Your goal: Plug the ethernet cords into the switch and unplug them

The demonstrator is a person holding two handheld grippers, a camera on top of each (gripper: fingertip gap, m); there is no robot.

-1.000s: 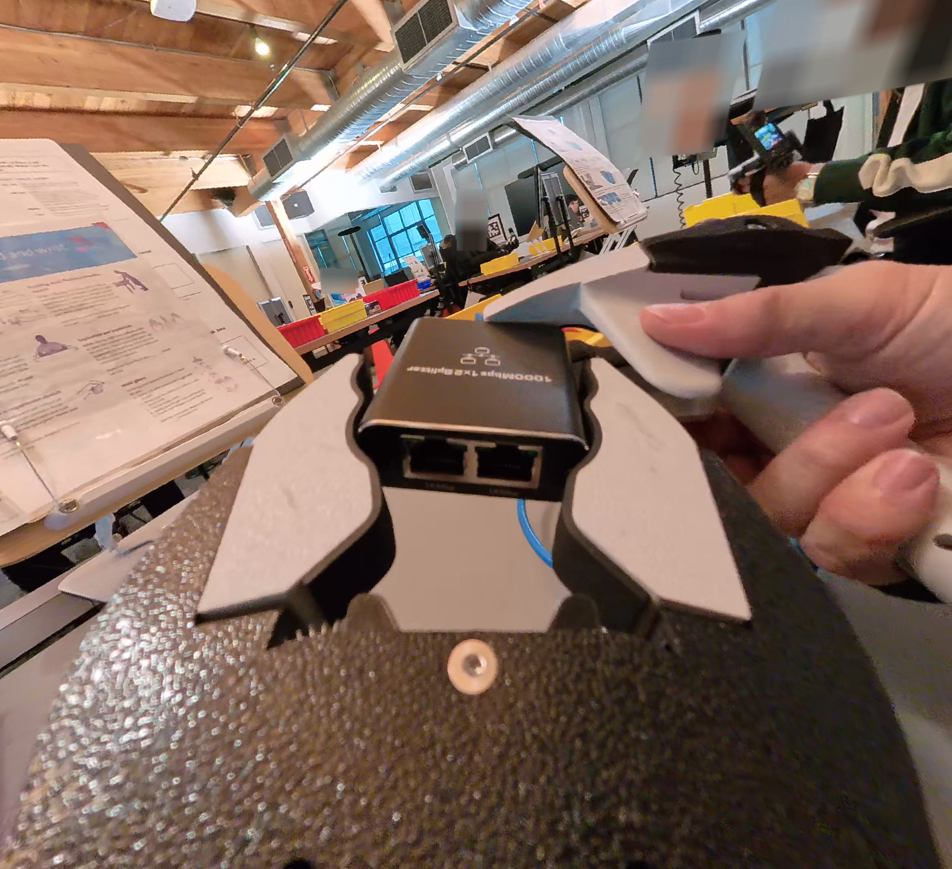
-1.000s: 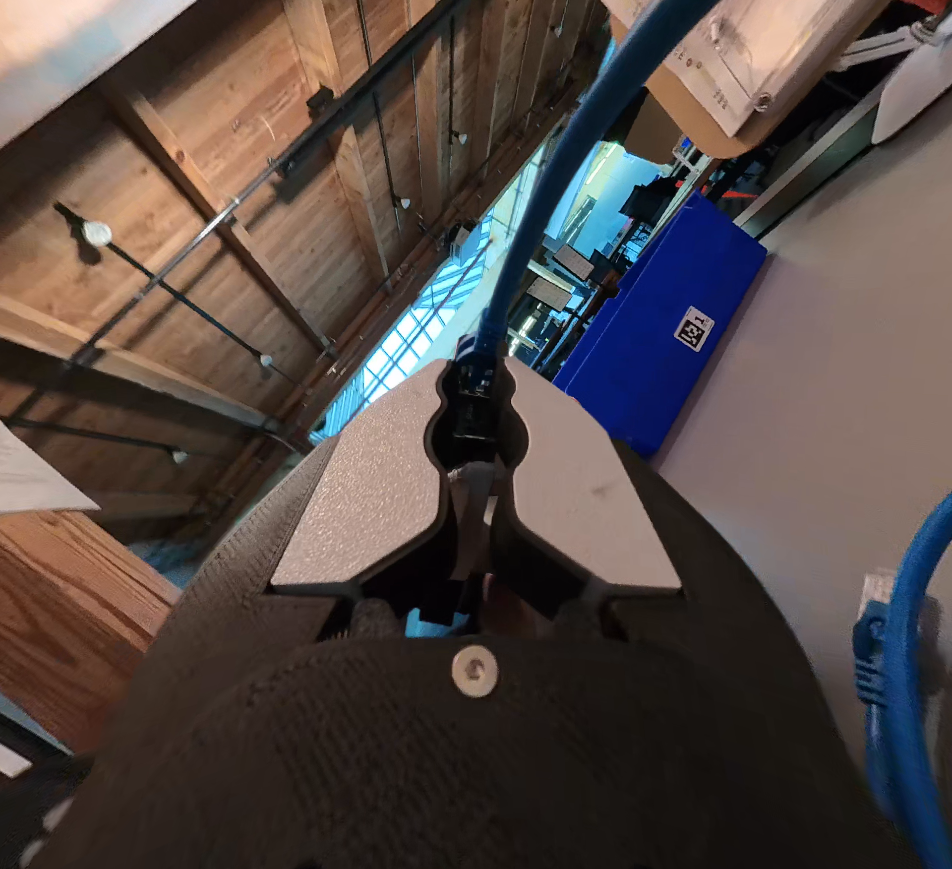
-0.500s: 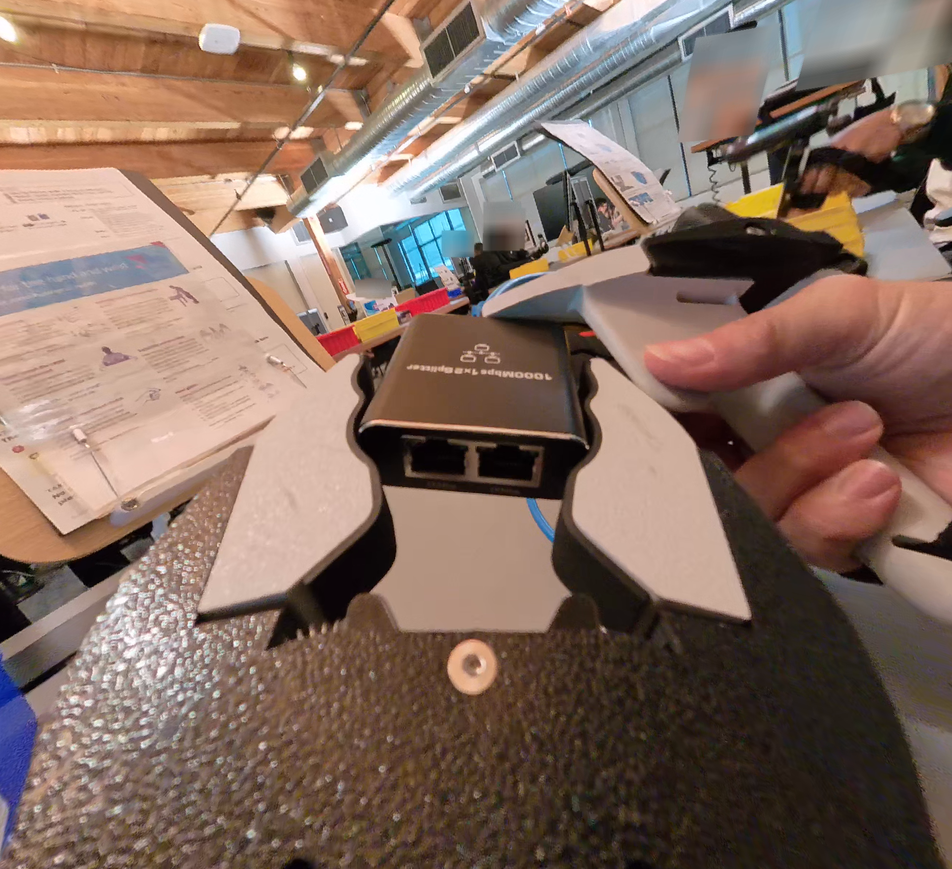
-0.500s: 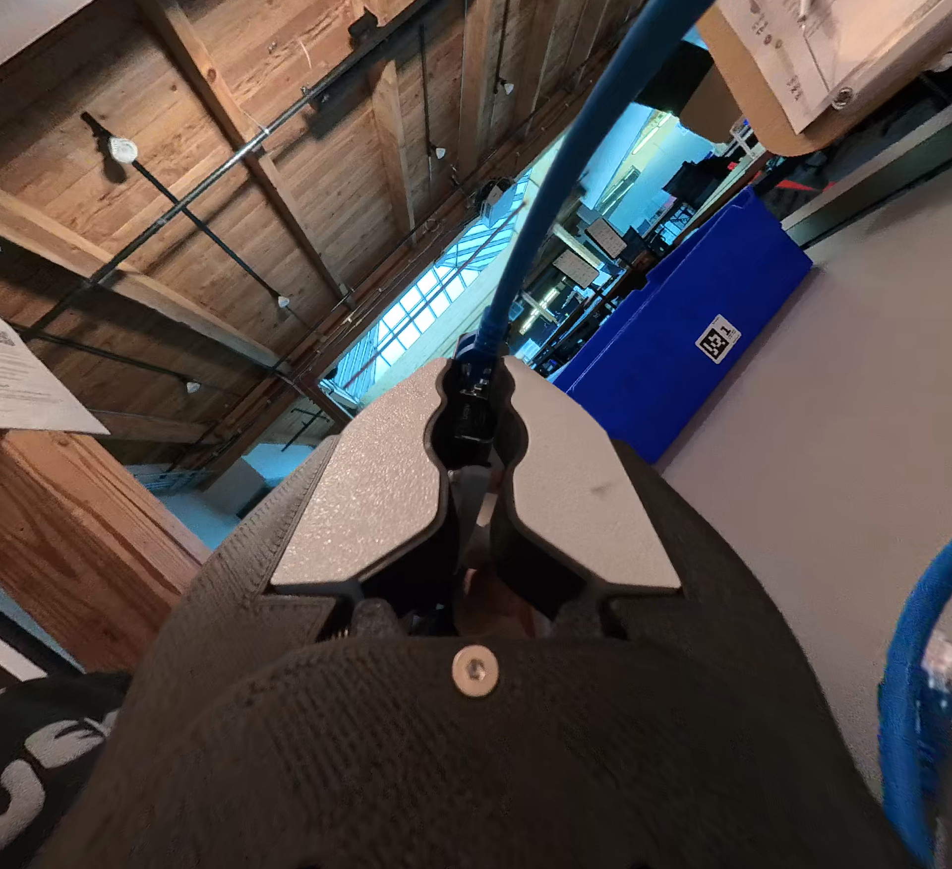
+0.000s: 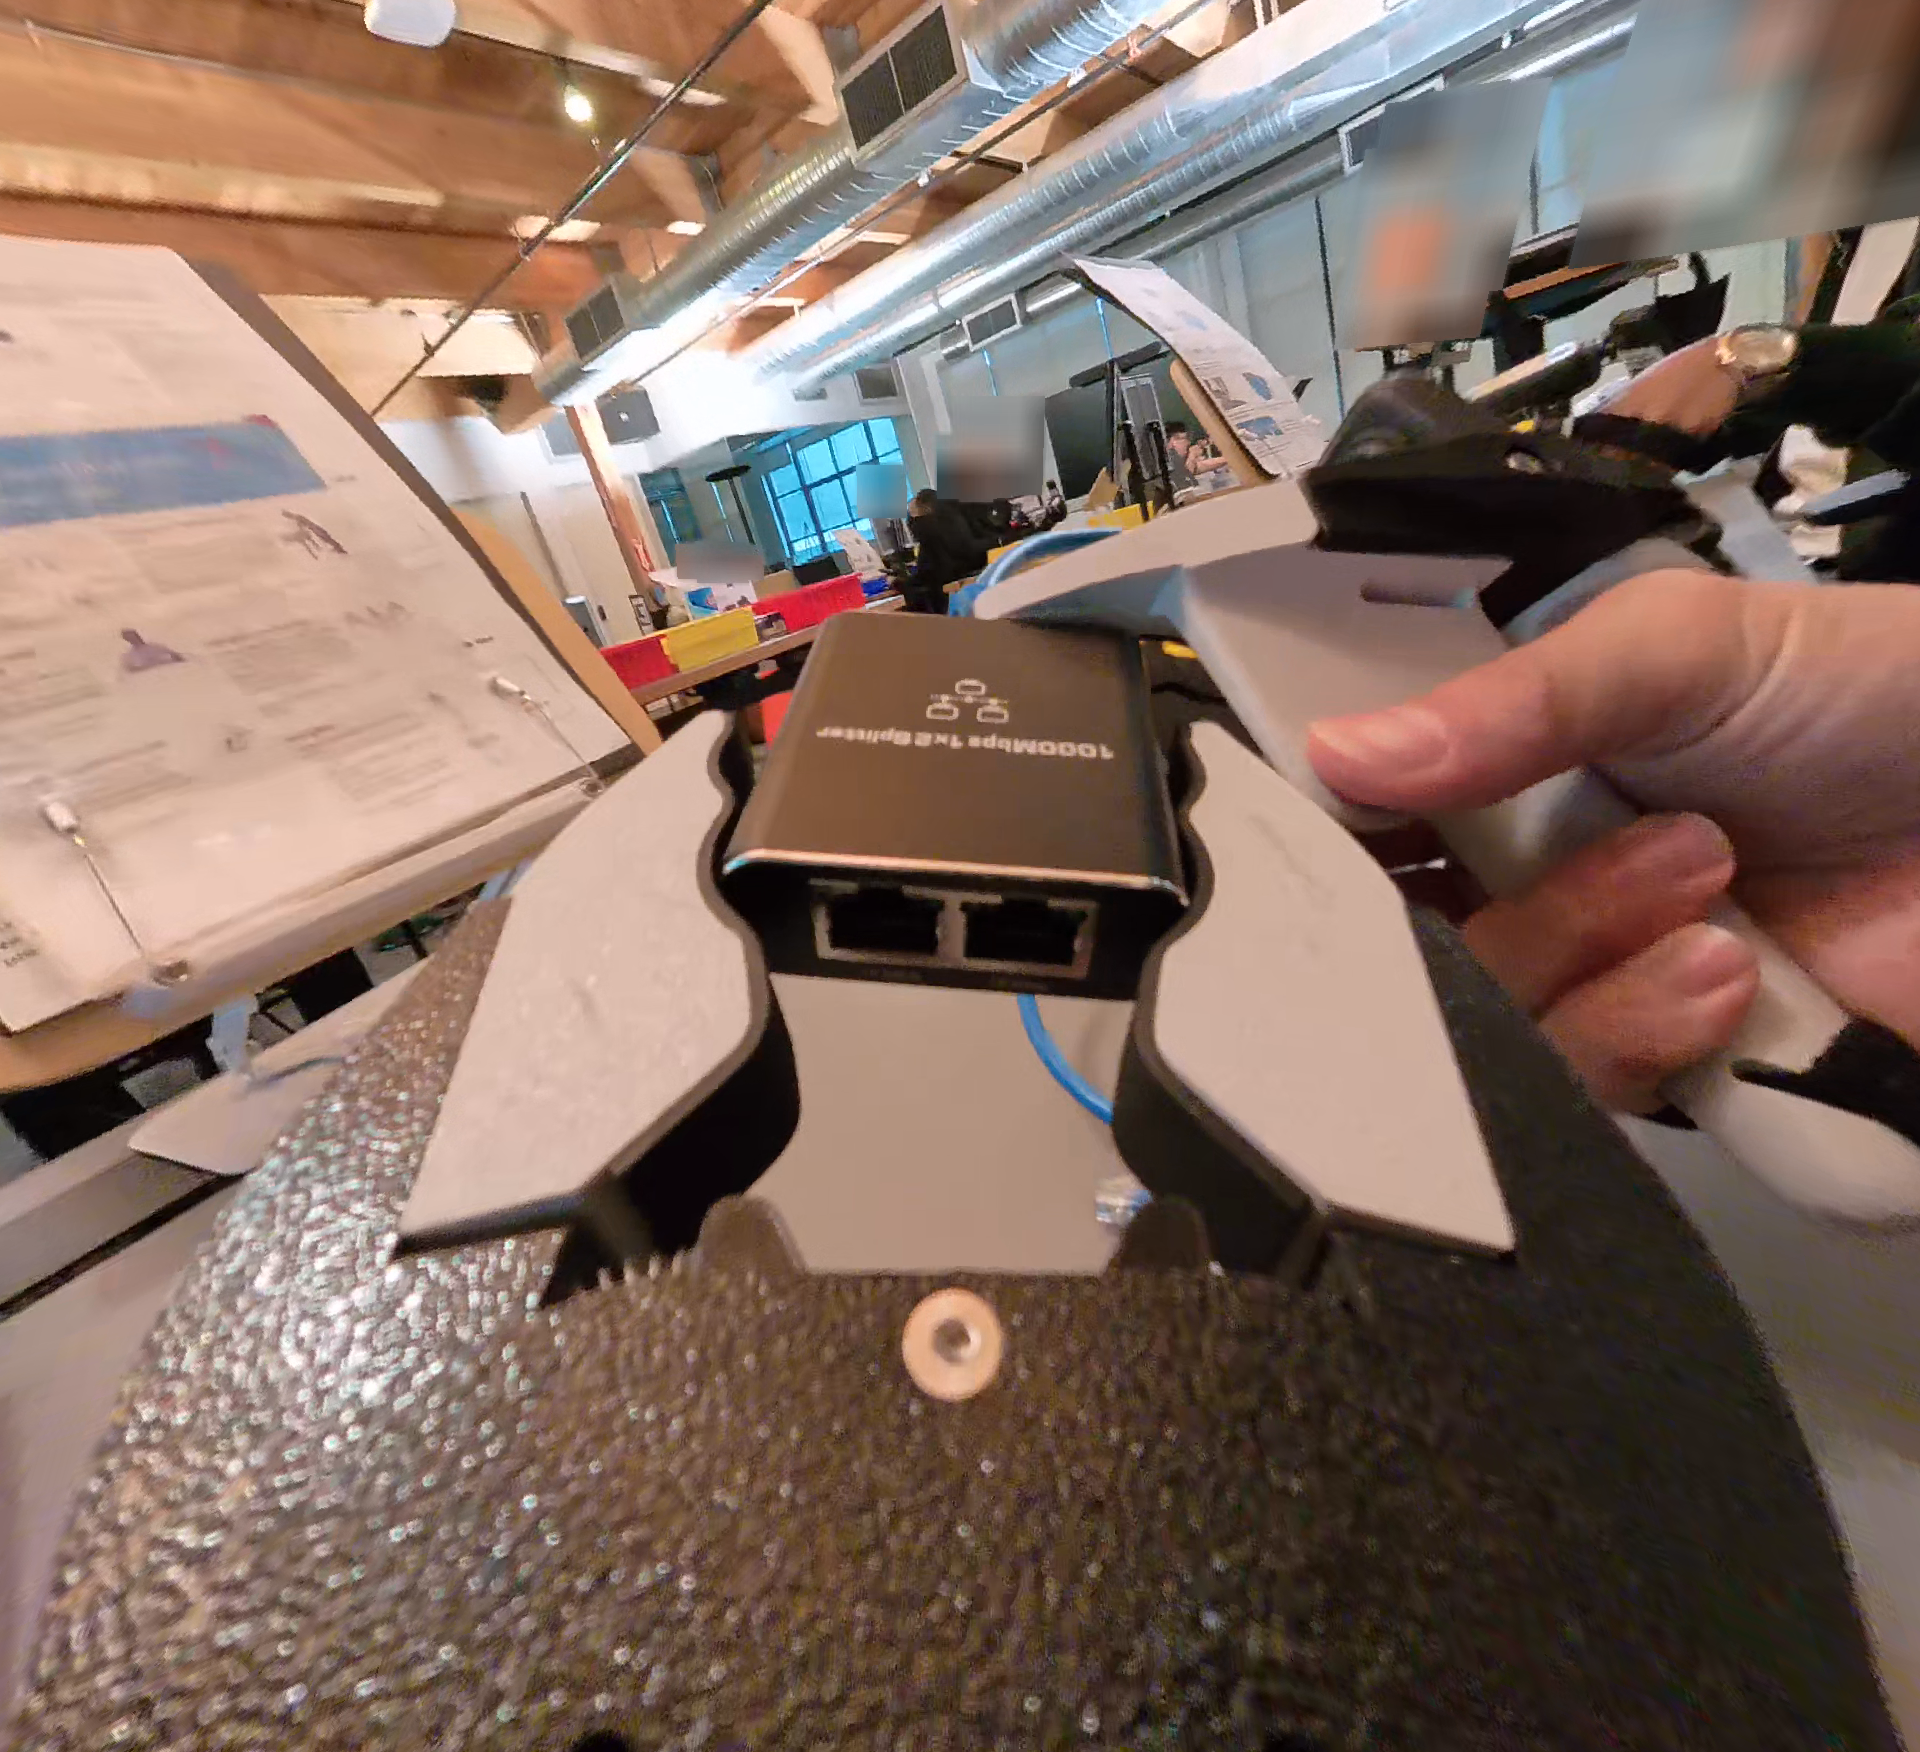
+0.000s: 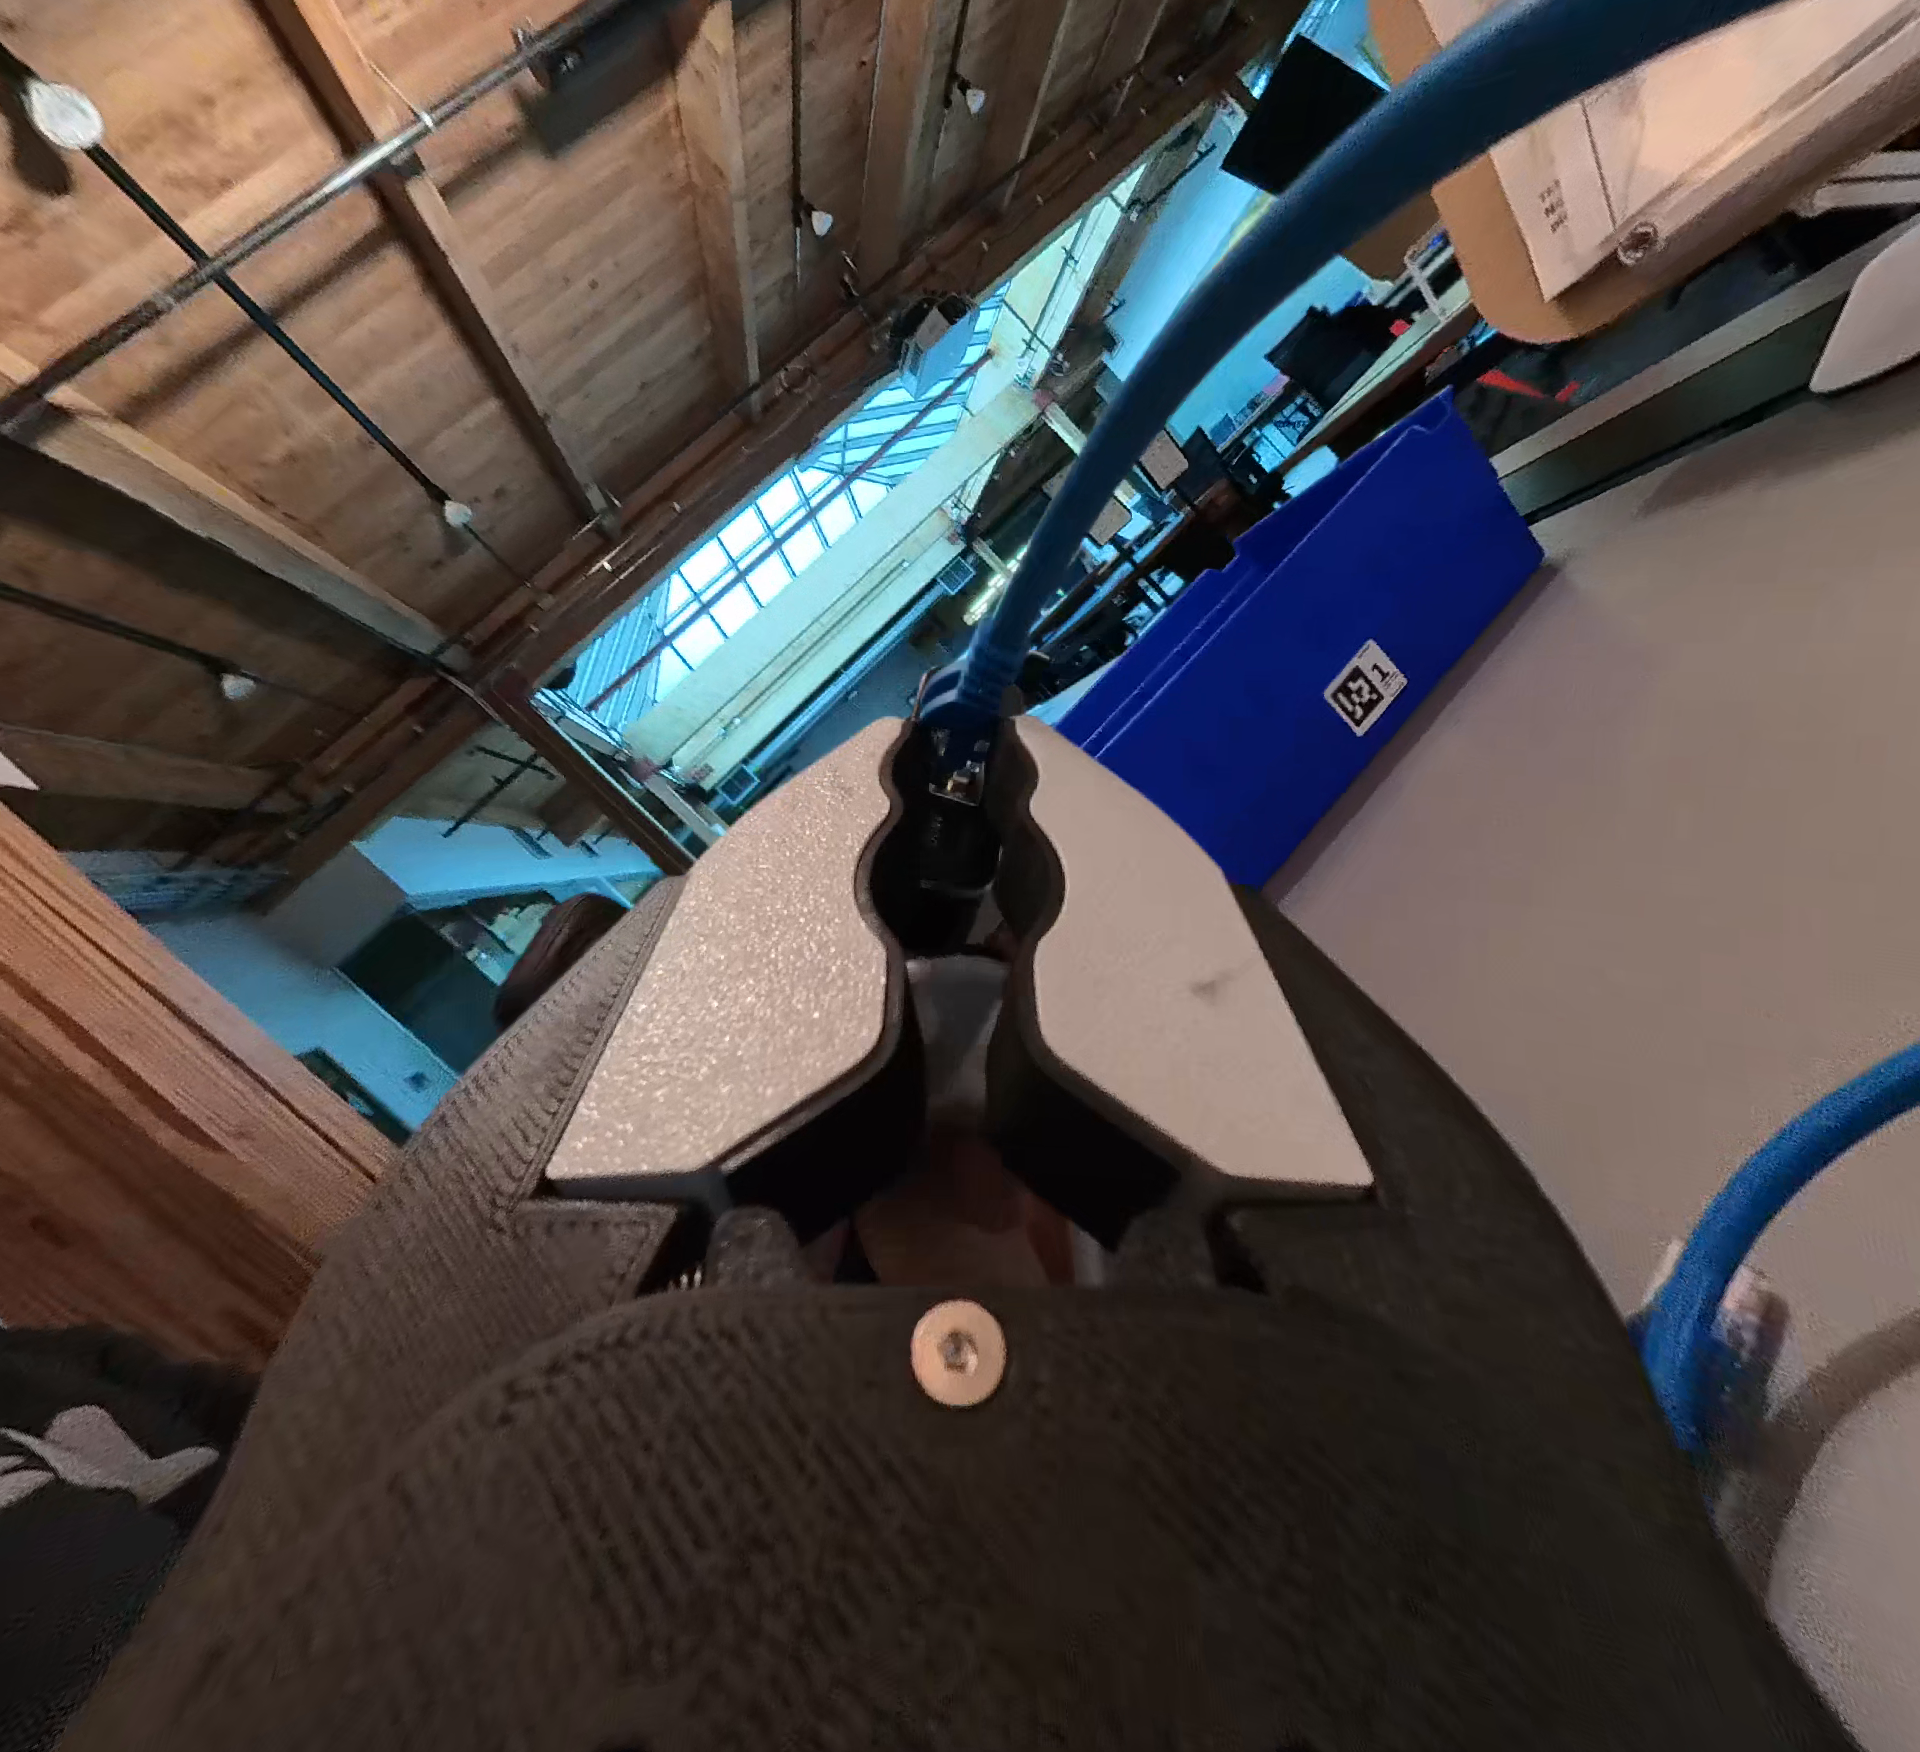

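I have the switch [image 5: 961, 767] clamped by its side walls in my left gripper [image 5: 956, 881], its two empty ports facing back toward my camera. It looks like a small rigid box, light, with smooth faces that could slide, so the flat sides are the place to hold it. My right gripper [image 6: 958, 803] is closed on the plug [image 6: 951, 793] of a blue cord [image 6: 1299, 216] arching away ahead. I judge the cord springy and the plug's clip fragile; grip the plug body.
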